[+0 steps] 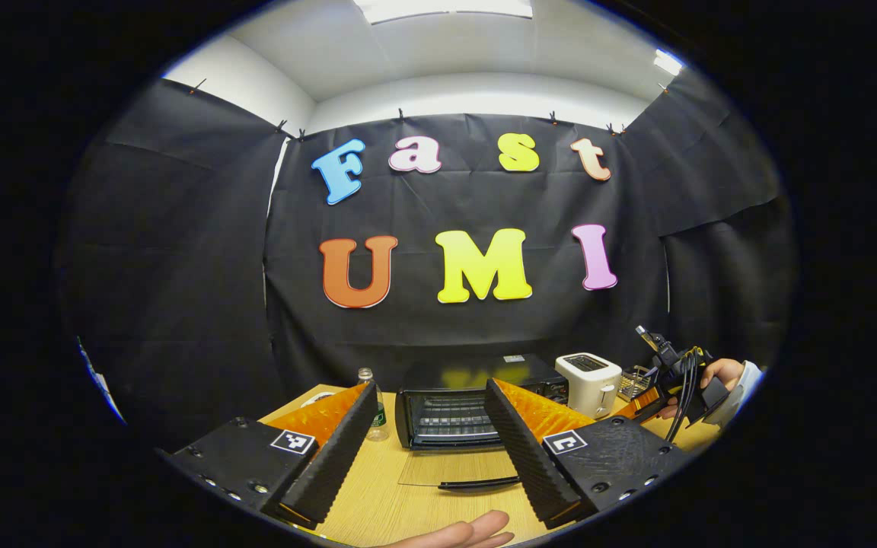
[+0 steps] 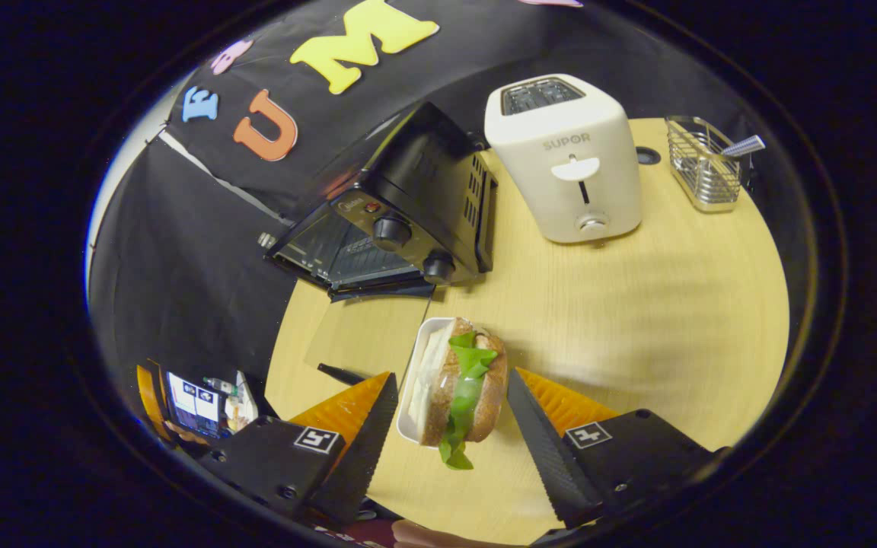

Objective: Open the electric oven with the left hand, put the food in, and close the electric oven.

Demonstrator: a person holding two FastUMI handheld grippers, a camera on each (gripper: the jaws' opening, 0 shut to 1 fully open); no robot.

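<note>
The black electric oven (image 1: 476, 380) stands at the back of the wooden table (image 1: 377, 502); its glass door (image 1: 454, 464) lies folded down flat, handle (image 1: 478, 482) towards me, and the wire rack inside shows. My left gripper (image 1: 429, 387) is open in front of it, holding nothing. In the right gripper view, a sandwich with lettuce (image 2: 463, 384) sits in a white tray (image 2: 417, 365) on the table, in front of the oven (image 2: 416, 190) and its lowered door (image 2: 362, 335). My right gripper (image 2: 451, 374) is open, one finger either side of the tray. The right gripper (image 1: 640, 411) also appears far right.
A white toaster (image 1: 589, 380) (image 2: 564, 164) stands right of the oven, with a wire basket (image 2: 701, 164) beyond it. A small bottle (image 1: 374, 415) stands left of the oven. A hand (image 1: 469, 533) shows at the bottom edge; another hand (image 1: 720, 373) holds the right gripper.
</note>
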